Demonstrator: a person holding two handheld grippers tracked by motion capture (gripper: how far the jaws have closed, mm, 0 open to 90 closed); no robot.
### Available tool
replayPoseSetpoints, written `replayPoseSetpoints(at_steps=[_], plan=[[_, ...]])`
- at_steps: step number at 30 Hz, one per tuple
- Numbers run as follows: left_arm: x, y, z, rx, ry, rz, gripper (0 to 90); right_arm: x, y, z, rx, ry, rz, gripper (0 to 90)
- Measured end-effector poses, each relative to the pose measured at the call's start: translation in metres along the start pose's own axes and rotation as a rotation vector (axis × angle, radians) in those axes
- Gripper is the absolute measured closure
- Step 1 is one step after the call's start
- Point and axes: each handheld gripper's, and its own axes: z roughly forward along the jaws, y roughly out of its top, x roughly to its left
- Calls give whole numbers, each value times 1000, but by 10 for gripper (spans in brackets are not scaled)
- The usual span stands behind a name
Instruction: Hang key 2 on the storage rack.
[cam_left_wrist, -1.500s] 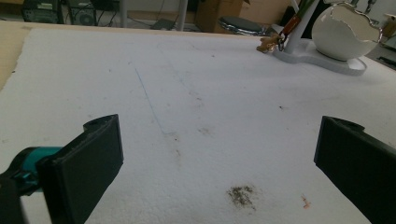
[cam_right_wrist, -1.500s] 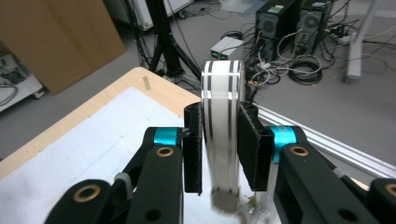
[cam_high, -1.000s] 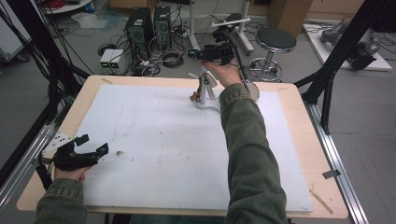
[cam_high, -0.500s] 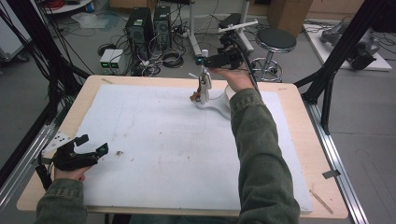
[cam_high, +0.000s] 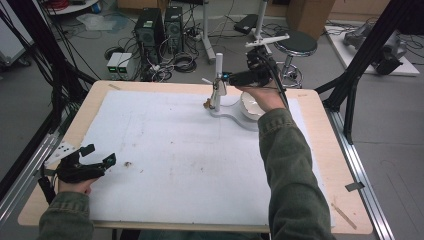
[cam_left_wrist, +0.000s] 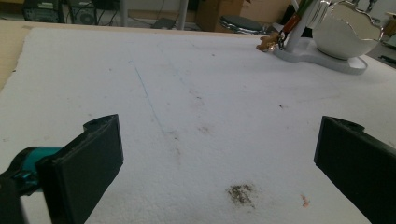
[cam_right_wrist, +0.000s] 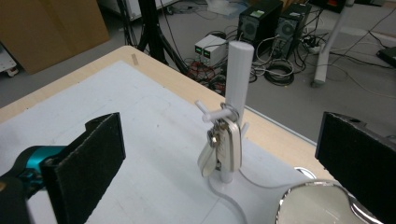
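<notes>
The right gripper (cam_high: 226, 77) is released, its two black jaws standing wide apart with nothing between them, and compared with a second ago it has drawn back from the white stand (cam_right_wrist: 238, 74): earlier it sat right against the post, and now there is a clear gap between the jaw tips and it. Just ahead of the jaws, the bunch of keys (cam_right_wrist: 223, 144) hangs by its ring from a small side peg (cam_right_wrist: 212, 113) on the post, dangling free above the stand's flat base, with a small brown charm (cam_left_wrist: 267, 43) low beside it. That reads as the hanging step being done; the keys look settled on the peg, and the hand appears to be clearing away. Next to the post, on the same base, sits a white bowl (cam_left_wrist: 345, 35) with a wavy rim, close under the right hand. The whole stand is at the far edge of the white mat (cam_high: 175, 150), near the middle of the table (cam_high: 320, 100). Well apart, at the near left corner, the left gripper (cam_high: 100, 154) rests low over the mat in the same place as before, jaws spread and empty, with a dark smudge (cam_left_wrist: 240, 193) just in front of it.
</notes>
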Motion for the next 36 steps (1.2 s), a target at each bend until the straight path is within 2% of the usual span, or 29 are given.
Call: replayPoseSetpoints(at_steps=[3, 7, 9, 12, 15, 18, 27, 36], plan=[[0, 0, 0, -1, 2, -2, 17, -4, -10, -3, 10, -7, 17, 4], [0, 0, 0, 0, 2, -1, 17, -9, -23, -7, -3, -8, 43, 4], [-1, 0, 0, -1, 1, 0, 17, -11, -28, -8, 6, -13, 38, 4], [0, 0, 0, 0, 2, -1, 17, -12, -35, -11, -21, -12, 50, 4], [0, 0, 1, -2, 3, -3, 17, -15, -41, -13, -11, -21, 50, 4], [0, 0, 1, -3, 3, -4, 17, -17, -47, -18, -34, -24, 64, 4], [0, 1, 1, -10, 4, -4, 17, -16, -69, -30, -59, -19, 91, 4], [-1, 1, 1, -14, 1, -4, 17, -15, -99, -50, -79, -51, 114, 4]])
